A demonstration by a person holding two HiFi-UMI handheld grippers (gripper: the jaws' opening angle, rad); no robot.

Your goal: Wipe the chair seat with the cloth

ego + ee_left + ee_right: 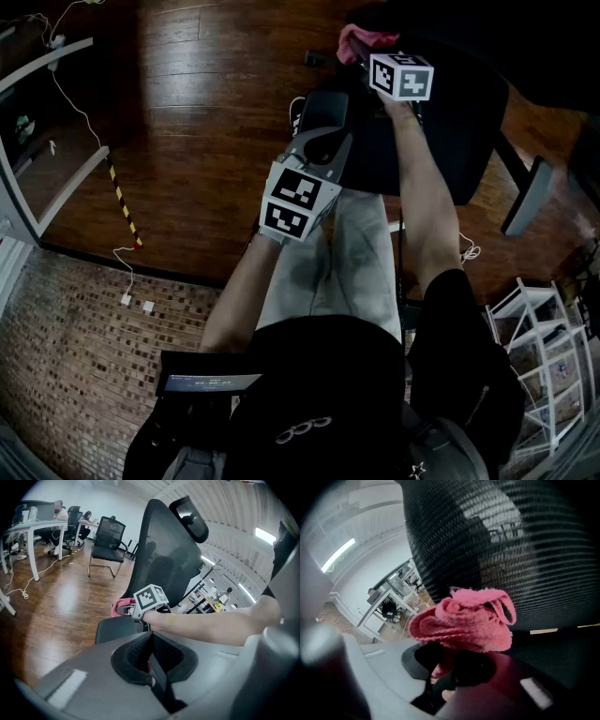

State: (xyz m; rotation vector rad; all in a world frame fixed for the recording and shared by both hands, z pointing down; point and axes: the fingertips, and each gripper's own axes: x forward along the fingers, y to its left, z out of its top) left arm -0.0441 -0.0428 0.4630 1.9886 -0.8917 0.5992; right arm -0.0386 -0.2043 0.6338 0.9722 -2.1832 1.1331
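A bunched pink cloth (464,623) sits in my right gripper (451,660), which is shut on it. It is held up in front of the black mesh chair back (506,541), above the dark seat (562,653). In the head view the cloth (364,39) shows at the top, just beyond the right gripper (354,52) and its marker cube. My left gripper (323,101) hovers nearer me, beside the black chair (450,131). Its jaws (151,641) are shut with nothing in them. They point at the chair's armrest (116,628), and the cloth (122,605) is beyond it.
Wooden floor surrounds the chair. A white desk frame (52,141) and a yellow-black striped strip (123,202) lie to the left, and a white wire rack (548,366) stands at lower right. Another black chair (106,538) and seated people at desks (58,511) are farther off.
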